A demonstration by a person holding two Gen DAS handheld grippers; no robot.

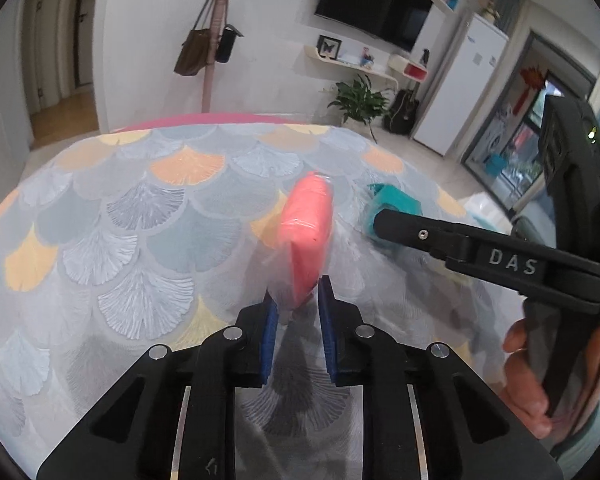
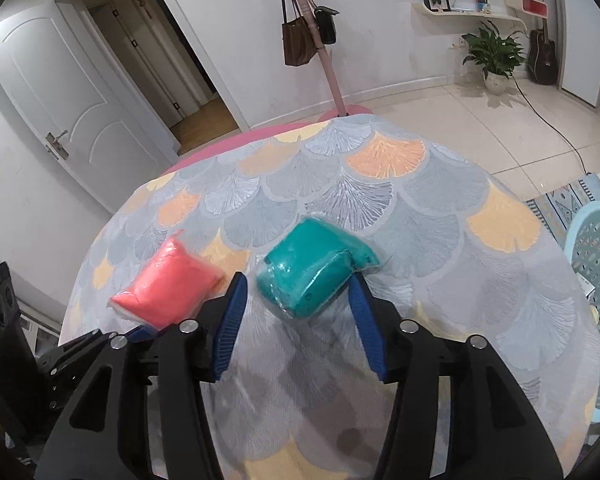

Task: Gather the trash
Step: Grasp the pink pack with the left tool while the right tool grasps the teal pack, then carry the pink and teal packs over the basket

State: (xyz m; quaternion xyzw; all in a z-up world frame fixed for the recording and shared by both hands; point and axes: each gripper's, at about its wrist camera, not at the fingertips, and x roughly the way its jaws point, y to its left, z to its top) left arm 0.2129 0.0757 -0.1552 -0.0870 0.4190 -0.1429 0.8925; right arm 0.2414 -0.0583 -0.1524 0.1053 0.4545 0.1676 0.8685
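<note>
The left gripper [image 1: 296, 300] is clamped on the clear wrapper edge of the pink packet [image 1: 306, 236], which stands on edge above the table [image 1: 140, 208]. The right gripper [image 2: 296, 292] is spread apart around the near end of the teal packet [image 2: 316, 264], its pads not pressing it. Its side reads "DAS". Both packets sit mid-table on the fan-patterned cloth. A pale blue basket [image 2: 592, 280] stands beside the table's right edge.

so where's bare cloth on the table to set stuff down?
Bare: the tablecloth beyond both packets up to the far edge, and the right side toward the blue basket. Crowded: the near middle, where the pink packet and teal packet lie with the left claw and right claw on them.
</note>
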